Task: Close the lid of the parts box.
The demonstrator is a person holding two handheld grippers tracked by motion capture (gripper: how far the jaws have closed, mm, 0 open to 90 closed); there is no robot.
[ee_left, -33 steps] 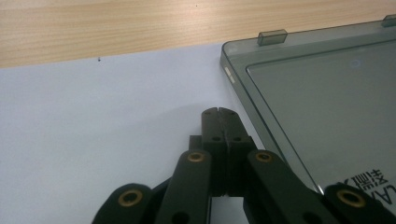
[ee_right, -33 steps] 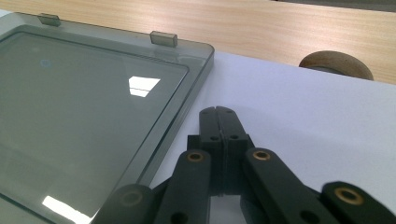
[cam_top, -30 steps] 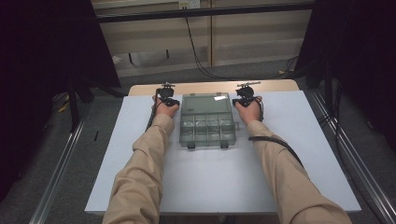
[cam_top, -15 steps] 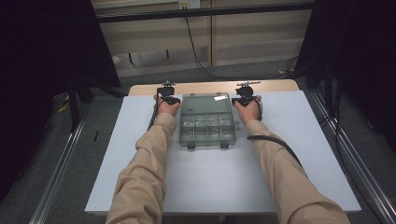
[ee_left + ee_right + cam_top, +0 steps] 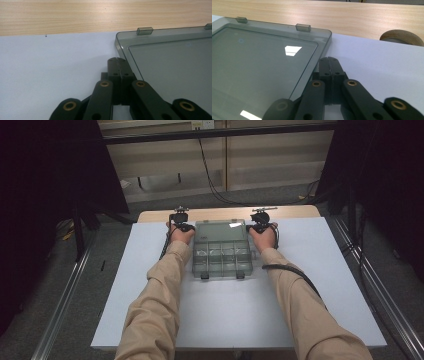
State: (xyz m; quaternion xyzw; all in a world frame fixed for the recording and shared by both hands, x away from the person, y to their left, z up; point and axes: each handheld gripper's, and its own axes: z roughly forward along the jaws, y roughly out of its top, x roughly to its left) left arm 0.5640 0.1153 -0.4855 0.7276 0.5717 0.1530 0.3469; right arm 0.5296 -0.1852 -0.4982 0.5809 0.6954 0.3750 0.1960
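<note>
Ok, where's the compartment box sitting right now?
In the high view the clear compartment box lies lid-shut toward the far middle of the white mat, between the left gripper and the right gripper.

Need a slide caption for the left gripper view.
Left gripper, jaws shut, rests on white sheet beside the corner of a smoky clear compartment box.

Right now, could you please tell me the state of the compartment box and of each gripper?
Compartment box: lid closed, lying flat on the white sheet, its two latches toward the person.
Left gripper: jaws shut, nothing between them, beside the box's left far corner.
Right gripper: jaws shut, nothing between them, beside the box's right far corner.
</note>
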